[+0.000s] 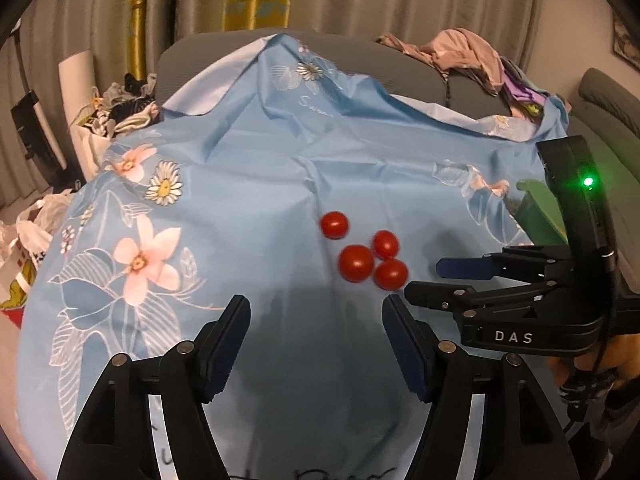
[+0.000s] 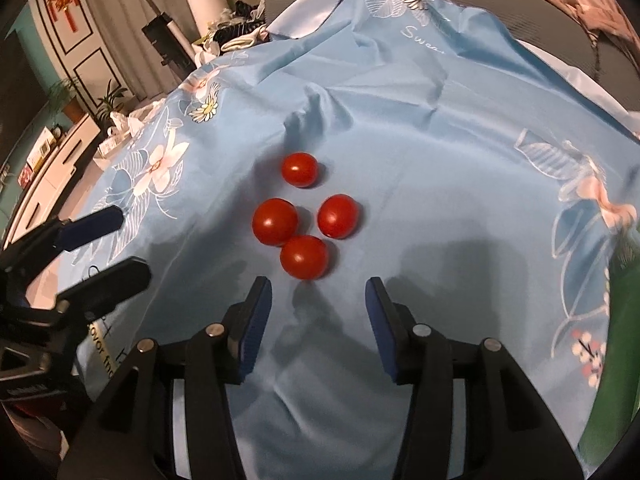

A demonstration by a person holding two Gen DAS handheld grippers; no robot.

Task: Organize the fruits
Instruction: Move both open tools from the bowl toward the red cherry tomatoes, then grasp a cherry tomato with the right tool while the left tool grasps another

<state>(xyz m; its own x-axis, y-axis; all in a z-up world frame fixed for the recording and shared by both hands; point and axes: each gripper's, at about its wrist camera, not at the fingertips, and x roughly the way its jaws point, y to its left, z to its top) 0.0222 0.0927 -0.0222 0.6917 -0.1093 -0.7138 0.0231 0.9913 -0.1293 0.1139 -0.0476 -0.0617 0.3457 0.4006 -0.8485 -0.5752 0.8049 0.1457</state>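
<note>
Black linkage arms and two blue-padded fingers of the left hand-held gripper (image 1: 316,344) fill the lower foreground of the left wrist view; the pads stand wide apart with nothing between them. Beyond the fingertips, four red cherry tomatoes lie on a light-blue floral cloth (image 1: 248,184) spread over the worktop. Three form a tight cluster: a larger tomato (image 1: 356,263) on the left, a rear tomato (image 1: 385,244) and a near tomato (image 1: 391,274), each touching or nearly touching its neighbours. The fourth, a lone tomato (image 1: 334,225), sits apart, just beyond the cluster to the left. The right hand-held gripper (image 1: 434,280) enters from the right edge, its two fingers parted and empty, its tips just beside the near tomato. One green indicator light (image 1: 587,181) glows on its upright body, and part of a green container (image 1: 538,216) shows behind it.

In the right wrist view, the right hand-held gripper (image 2: 318,300) is likewise spread open, with the near tomato (image 2: 304,257) just ahead of its fingertips. The larger tomato (image 2: 275,221), rear tomato (image 2: 337,216) and lone tomato (image 2: 300,169) lie beyond. The left hand-held gripper (image 2: 120,244) appears at the left edge. Two piles of clothing (image 1: 464,56) (image 1: 128,108) rest at the far edge of the cloth.
</note>
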